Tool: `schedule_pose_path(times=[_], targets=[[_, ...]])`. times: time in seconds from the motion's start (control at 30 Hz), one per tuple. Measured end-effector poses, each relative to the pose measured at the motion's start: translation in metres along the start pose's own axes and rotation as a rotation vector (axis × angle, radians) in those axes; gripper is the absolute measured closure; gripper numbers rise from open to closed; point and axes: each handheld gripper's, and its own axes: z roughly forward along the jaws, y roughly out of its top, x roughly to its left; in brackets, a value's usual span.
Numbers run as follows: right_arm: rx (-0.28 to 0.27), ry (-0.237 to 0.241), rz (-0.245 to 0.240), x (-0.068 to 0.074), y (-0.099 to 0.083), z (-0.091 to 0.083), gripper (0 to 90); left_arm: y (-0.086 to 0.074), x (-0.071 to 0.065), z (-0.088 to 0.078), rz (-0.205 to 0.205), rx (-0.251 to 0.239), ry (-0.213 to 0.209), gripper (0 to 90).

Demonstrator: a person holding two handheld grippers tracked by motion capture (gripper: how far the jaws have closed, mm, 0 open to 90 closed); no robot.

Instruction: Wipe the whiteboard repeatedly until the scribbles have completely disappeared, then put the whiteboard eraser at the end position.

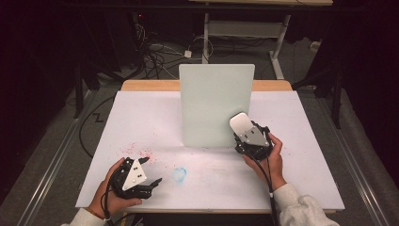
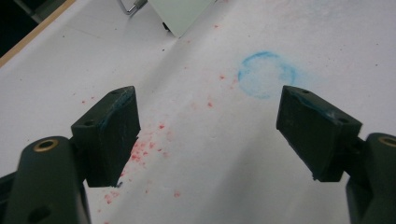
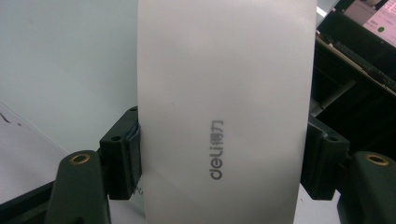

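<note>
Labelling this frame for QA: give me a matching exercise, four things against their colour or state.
1 eraser
2 left gripper
3 ring mark
4 speckles

a red, scattered on the table sheet
b blue, drawn on the sheet
c jaws apart, nothing between
d white, clamped in the right gripper

Pairs: 1-d, 2-c, 3-b, 4-a

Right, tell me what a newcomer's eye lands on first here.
First, the pale upright board standing mid-table, with the right gripper pressing a white deli-branded eraser against its lower right. Then the stains on the white table cover: a blue ring and red specks before the open left gripper.
</note>
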Motion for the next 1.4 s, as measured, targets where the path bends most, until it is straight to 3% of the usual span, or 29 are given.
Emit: schedule_pose_path(times=[0.2, 0.73, 1.4], targets=[[-0.050, 0.013, 0.010, -0.004, 0.008, -0.012, 30.2, 0.000, 0.000, 0.000, 0.004, 0.002, 0.002, 20.6], [-0.107, 0.051, 0.024, -0.009, 0.020, -0.028, 30.3, -0.002, 0.003, 0.001, -0.005, -0.006, -0.006, 20.6], [-0.119, 0.198, -0.036, -0.003, 0.025, -0.050, 30.2, 0.001, 0.002, 0.002, -0.006, -0.002, 0.001, 20.6]])
